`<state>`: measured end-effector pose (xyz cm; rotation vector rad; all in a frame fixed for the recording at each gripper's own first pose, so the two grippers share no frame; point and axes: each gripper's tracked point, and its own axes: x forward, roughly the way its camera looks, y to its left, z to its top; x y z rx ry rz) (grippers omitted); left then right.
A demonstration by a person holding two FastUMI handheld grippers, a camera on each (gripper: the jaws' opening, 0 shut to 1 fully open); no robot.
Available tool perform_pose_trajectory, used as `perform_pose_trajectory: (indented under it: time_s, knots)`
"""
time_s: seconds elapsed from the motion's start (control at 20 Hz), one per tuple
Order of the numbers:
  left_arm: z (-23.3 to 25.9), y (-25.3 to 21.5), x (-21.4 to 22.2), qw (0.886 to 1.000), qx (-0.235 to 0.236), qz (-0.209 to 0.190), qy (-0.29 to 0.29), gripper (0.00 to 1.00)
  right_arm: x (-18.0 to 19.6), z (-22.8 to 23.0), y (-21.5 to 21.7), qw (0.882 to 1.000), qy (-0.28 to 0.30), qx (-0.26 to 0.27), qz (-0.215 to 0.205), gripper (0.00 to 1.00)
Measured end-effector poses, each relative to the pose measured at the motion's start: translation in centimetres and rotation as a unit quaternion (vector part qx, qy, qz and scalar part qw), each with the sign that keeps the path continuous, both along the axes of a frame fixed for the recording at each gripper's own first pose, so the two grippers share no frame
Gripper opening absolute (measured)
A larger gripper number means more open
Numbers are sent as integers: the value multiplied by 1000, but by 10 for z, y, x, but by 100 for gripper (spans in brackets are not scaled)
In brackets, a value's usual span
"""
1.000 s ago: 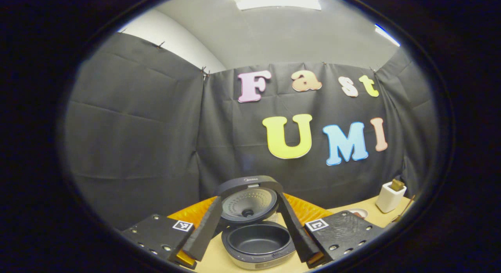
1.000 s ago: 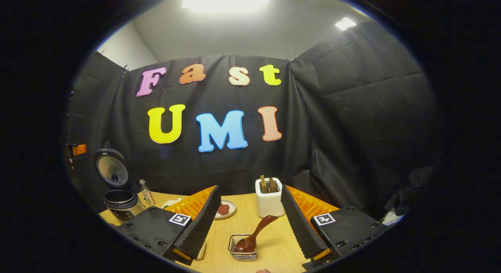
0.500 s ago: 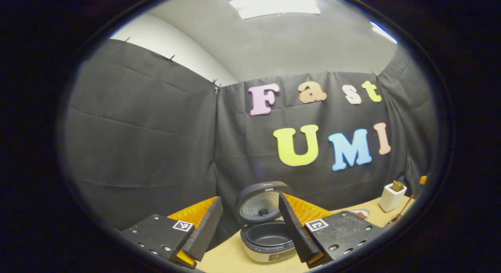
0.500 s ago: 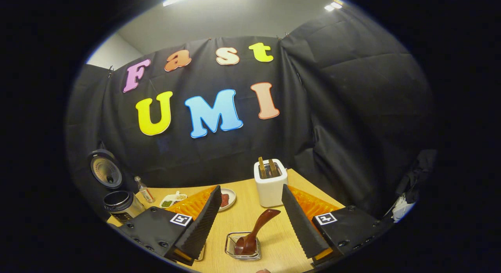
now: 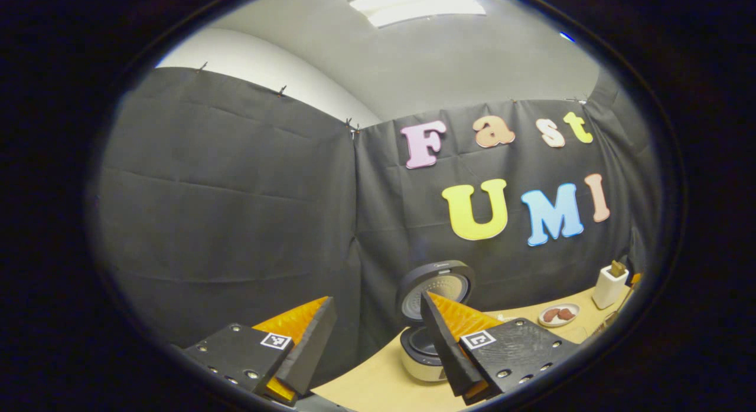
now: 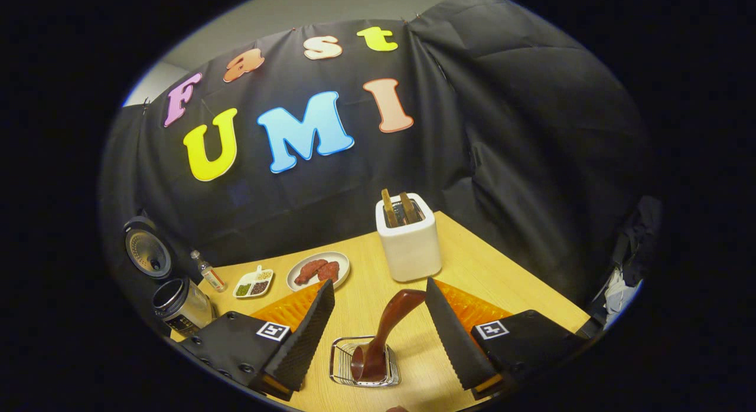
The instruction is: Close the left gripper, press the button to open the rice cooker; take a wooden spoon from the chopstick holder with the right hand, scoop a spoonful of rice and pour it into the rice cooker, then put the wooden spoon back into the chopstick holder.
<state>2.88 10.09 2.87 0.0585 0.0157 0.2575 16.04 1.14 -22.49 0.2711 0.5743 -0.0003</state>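
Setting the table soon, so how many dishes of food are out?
2: a round plate of reddish pieces left of the white holder, and a small divided dish beside it. More may be hidden.

a pretend kitchen in a booth — black cloth walls (image 6: 531, 134) hang around a wooden table (image 6: 472, 264) with a rice cooker (image 6: 180, 306), a plate of meat (image 6: 319, 271) and a small bottle (image 6: 207, 273) — like a test room.

On the counter (image 6: 472, 264) sit a plate (image 6: 318, 270) of red meat, a small divided dish (image 6: 253, 283) and a little bottle (image 6: 208, 274).
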Motion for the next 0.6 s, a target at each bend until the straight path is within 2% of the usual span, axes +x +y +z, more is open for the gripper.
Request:
perform_pose_trajectory:
  time_s: [0.05,0.1,0.2,0.25,0.3,0.35,0.4,0.45,0.55,0.6]
  knots:
    - [-3,1,1,1000,-2,3,1,87,0,-10,-1,1000,14,0,-1,93]
    - [-6,2,1,1000,-4,5,3,87,0,-21,-1,1000,26,2,-1,98]
    - [-8,3,0,1000,-5,8,7,88,-2,-39,-1,999,52,9,-1,98]
    - [-11,2,1,1000,-4,8,9,87,-2,-47,1,998,64,17,1,93]
    - [-12,2,2,1000,-3,8,10,88,-3,-57,2,997,76,23,0,98]
    - [-13,1,3,1000,-3,9,12,88,-4,-65,2,996,89,27,-3,94]
    - [-14,1,2,1000,-2,8,12,87,-6,-74,3,994,102,31,-4,85]
    - [-14,0,3,1000,-2,7,13,87,-8,-79,5,993,111,38,-4,92]
    - [-17,-2,4,1000,0,4,16,87,-11,-84,10,991,123,51,2,87]
    - [-19,-2,4,1000,2,3,18,87,-10,-85,14,991,122,59,3,76]
